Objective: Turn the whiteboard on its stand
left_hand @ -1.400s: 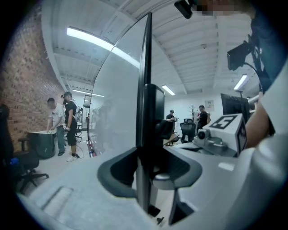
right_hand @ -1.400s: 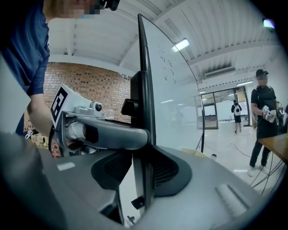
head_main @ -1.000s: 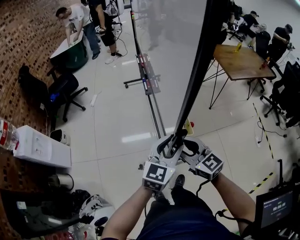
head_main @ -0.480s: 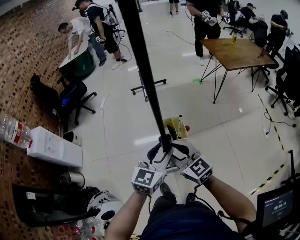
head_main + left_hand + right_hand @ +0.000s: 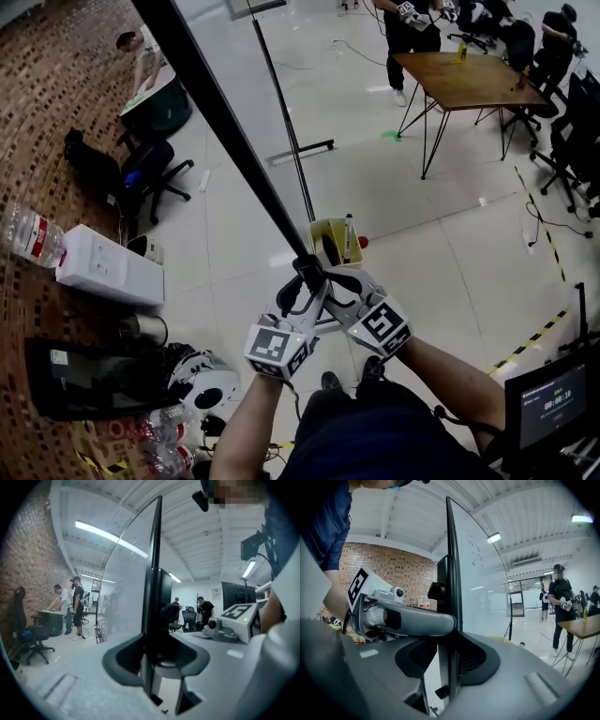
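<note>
On the whiteboard (image 5: 485,592), faint marks (image 5: 474,550), right gripper view only.

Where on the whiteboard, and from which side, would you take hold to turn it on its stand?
Grip the whiteboard by its black edge frame, coming edge-on so one jaw lies on each face. The frame is thin, straight and upright, so it slots between jaws.

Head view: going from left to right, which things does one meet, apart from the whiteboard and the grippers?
Clear plastic bottle with red label → white rectangular box → yellow bin → brown wooden table with thin black legs. The black office chair overlaps the box, so it is left out.
</note>
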`<state>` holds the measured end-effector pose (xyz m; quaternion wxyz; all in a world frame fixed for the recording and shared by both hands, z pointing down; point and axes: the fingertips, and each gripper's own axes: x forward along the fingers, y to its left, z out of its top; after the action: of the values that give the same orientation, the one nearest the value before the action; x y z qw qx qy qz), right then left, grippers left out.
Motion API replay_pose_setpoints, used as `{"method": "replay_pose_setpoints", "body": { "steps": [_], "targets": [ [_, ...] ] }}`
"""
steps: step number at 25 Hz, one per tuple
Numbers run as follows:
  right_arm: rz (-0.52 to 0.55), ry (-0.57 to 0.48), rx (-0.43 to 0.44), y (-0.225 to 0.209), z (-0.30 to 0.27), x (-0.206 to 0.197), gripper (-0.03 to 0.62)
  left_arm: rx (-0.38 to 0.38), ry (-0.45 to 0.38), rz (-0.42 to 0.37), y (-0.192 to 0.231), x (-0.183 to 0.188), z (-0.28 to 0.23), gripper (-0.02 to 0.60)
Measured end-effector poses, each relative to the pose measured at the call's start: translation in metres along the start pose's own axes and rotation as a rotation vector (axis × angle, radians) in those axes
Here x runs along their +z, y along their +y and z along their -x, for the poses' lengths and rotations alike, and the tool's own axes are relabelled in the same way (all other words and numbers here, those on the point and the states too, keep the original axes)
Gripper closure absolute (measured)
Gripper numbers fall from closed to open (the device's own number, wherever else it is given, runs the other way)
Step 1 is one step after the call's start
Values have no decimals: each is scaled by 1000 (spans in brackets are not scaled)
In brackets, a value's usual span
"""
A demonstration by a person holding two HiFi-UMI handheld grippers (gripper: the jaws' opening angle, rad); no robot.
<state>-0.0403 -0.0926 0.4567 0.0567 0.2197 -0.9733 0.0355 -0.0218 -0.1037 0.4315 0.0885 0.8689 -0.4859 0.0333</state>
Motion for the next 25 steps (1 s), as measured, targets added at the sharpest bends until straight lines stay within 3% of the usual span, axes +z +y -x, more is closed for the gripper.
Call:
{"method": "replay_pose_setpoints", "body": {
  "steps": [5,16,20,25],
  "targets": [
    [-7,0,8,26,18,-5,454,10,-5,16,-20,0,24,414],
    [-28,22,-49,67,73,-3,450,-67,-24,59,-79,-1,64,411],
    [-39,10,-69,87,92,-5,448,-77,-13,12,-97,-13,81,413],
    [-21,8,-47,111,104,-7,450,-23,4,25,-115,-9,103,414]
  ]
}}
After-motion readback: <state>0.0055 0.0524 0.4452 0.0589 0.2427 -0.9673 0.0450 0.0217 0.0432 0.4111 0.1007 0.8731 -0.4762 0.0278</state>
